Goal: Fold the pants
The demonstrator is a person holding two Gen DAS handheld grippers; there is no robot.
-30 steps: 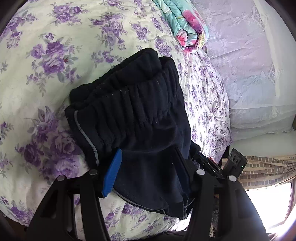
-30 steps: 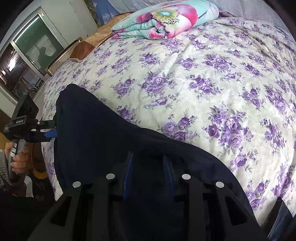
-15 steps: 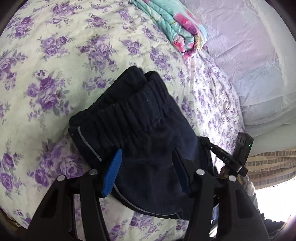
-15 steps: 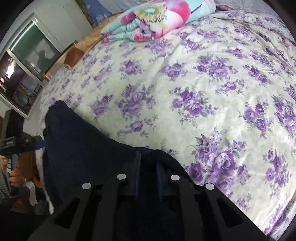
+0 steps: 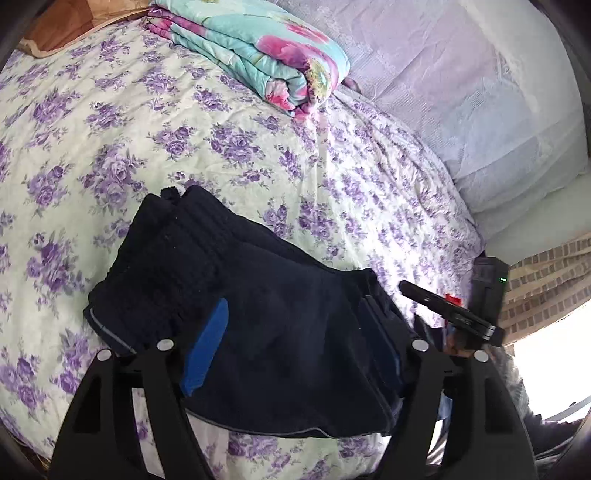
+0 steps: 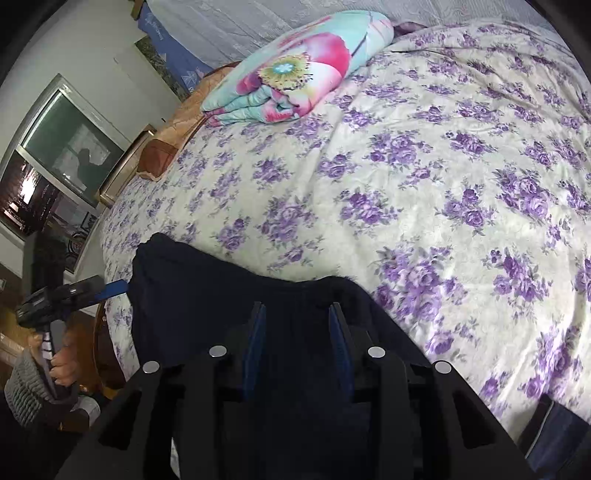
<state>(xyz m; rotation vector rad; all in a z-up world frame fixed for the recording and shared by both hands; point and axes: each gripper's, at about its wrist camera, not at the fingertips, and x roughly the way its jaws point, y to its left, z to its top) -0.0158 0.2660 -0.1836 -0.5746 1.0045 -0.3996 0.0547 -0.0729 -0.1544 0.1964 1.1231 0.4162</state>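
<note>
Pants: we see the dark pants (image 5: pixel 258 325) folded in a bundle near the edge of the bed (image 5: pixel 147 122), waistband outward.
Left gripper (image 5: pixel 295 354): jaws spreading — cloth lies between them, pads clear of it.
Right gripper (image 6: pixel 297 332): jaws opening too — dark cloth between, not pinched.
Beyond: folded quilt (image 5: pixel 258 55) far off.

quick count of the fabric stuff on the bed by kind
dark navy pants: 1
folded floral quilt, turquoise and pink: 1
purple-flowered bedspread: 1
brown blanket at the far edge: 1
total: 4
</note>
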